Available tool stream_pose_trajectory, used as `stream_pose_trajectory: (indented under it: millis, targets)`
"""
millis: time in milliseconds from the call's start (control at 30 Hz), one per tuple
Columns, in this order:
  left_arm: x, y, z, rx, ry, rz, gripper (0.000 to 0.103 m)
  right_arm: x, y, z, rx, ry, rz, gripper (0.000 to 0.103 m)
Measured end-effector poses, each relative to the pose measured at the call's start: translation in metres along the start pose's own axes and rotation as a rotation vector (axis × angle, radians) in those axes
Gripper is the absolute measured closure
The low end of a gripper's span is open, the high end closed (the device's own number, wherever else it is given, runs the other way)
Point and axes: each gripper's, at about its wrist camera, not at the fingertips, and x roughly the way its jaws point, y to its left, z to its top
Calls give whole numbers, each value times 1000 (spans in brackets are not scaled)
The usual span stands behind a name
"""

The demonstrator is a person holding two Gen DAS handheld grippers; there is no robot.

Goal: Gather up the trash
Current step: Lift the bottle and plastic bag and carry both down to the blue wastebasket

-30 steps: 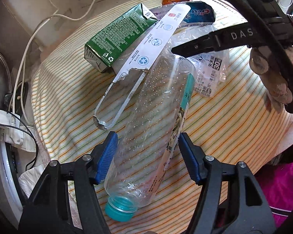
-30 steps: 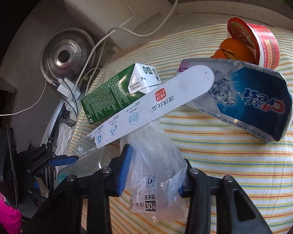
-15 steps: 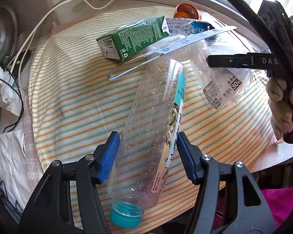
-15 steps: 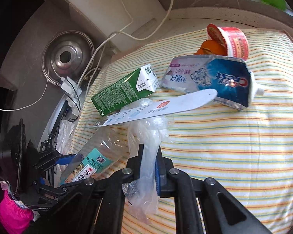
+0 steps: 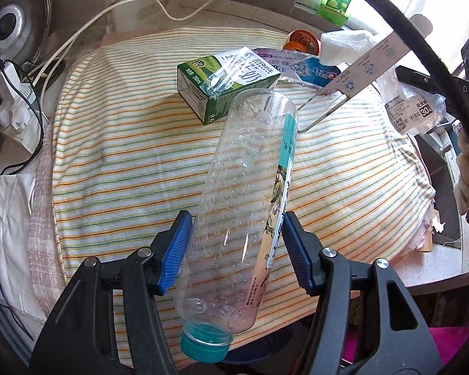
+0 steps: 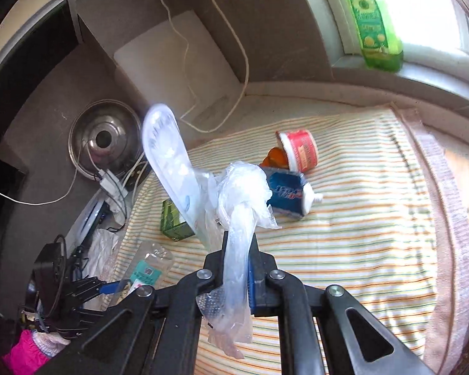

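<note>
In the left wrist view, the clear plastic bottle (image 5: 250,206) lies lengthwise between the left gripper (image 5: 236,250) fingers, teal cap (image 5: 204,345) nearest the camera and base pointing toward the green carton (image 5: 222,81). Both blue pads (image 5: 175,250) press against the bottle's sides, so the gripper holds it. Compared with a second ago, the bottle's base is raised off the striped cloth (image 5: 125,172) and the carton looks further away.

In the right wrist view, the right gripper (image 6: 239,268) is clamped tight on a clear plastic bag (image 6: 237,218), whose knotted bulk stands above the fingers with a long white card strip (image 6: 168,162) rising beside it. A second ago the fingers straddled the bag on the cloth; now bag and strip are lifted clear, above the toothpaste tube (image 6: 290,193) and red cup (image 6: 297,150).
</note>
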Motion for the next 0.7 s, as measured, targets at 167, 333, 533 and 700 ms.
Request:
stream_pose_trajectory:
  millis: [167, 333, 533, 700]
  targets:
    - [-8, -7, -1, -2, -26, 5, 43, -13, 14, 12, -77, -19, 19, 99]
    - [-19, -8, -2, -13, -46, 11, 43, -17, 39, 11, -152, -34, 21, 99]
    - [-25, -6, -8, -21, -57, 21, 43, -25, 40, 7, -146, -54, 8, 99]
    - [-25, -4, -14, -42, -55, 15, 43, -37, 28, -1, -131, -58, -8, 99]
